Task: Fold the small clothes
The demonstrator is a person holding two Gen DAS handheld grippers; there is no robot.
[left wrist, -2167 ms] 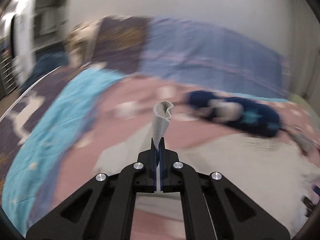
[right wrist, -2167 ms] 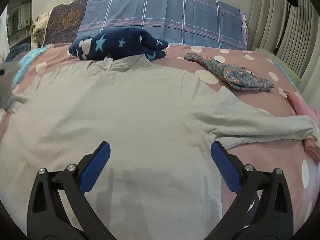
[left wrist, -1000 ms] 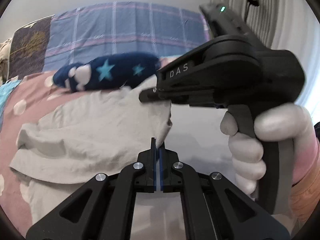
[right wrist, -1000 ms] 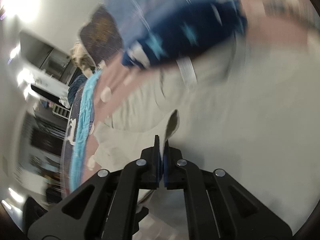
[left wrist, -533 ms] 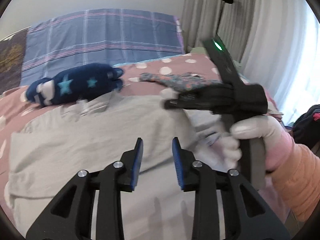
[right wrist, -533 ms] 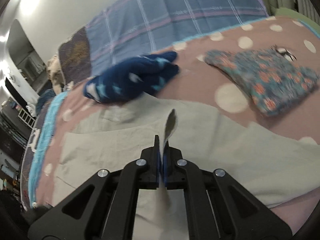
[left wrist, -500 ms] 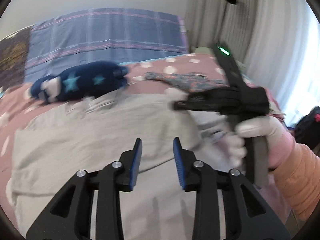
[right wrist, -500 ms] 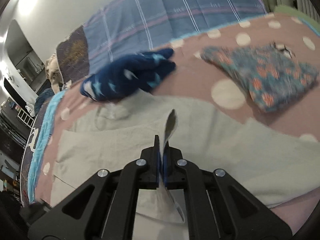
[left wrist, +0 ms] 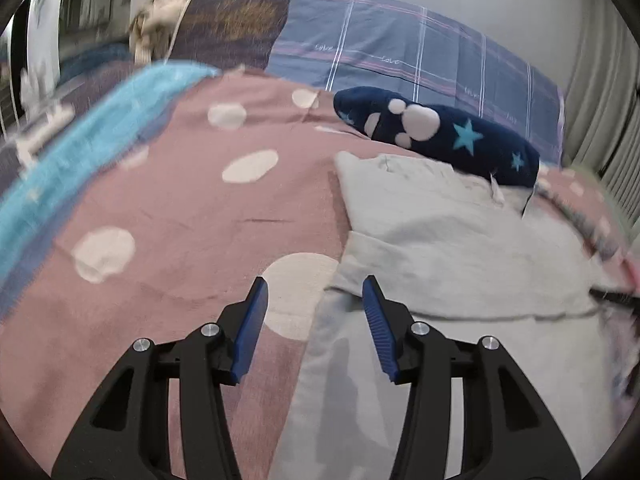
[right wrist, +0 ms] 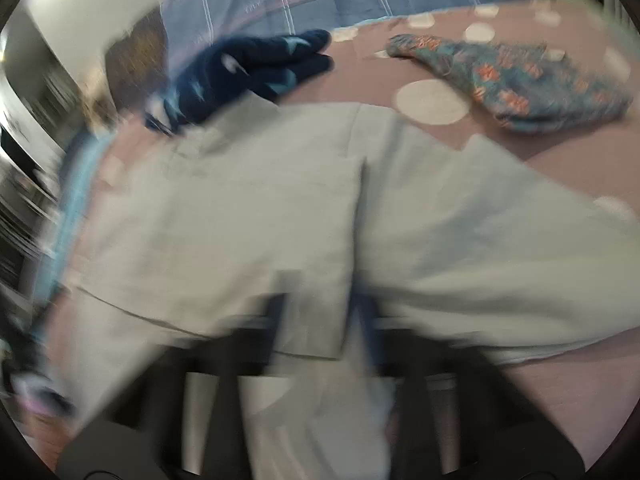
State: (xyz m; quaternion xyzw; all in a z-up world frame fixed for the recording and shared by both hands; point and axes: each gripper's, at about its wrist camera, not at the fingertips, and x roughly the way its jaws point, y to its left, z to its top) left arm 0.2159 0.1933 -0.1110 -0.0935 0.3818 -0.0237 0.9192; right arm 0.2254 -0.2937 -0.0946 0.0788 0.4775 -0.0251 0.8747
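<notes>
Left gripper point(left wrist: 314, 322) spread wide now, wider than half a second ago, holding nothing, hovering over the left edge of the grey shirt point(left wrist: 448, 240) where cloth meets the pink dotted bedspread point(left wrist: 180, 216). Right gripper point(right wrist: 320, 320) smeared by motion blur; was clamped on a shirt flap half a second ago, now seemingly with a gap between the dark fingers, but cannot tell for sure. One bed, covered by that bedspread, with a turquoise blanket point(left wrist: 80, 128) along its left side. One checked blue pillow point(left wrist: 400, 56) at the head, plus one dark patterned pillow point(left wrist: 236, 20) beside it. One grey shirt, spread flat mid-bed, left sleeve now folded in across the chest. One navy star-print garment point(left wrist: 440, 136) touching the shirt's collar. One floral garment point(right wrist: 516, 80), smallest, lying apart to the right on the bedspread.
</notes>
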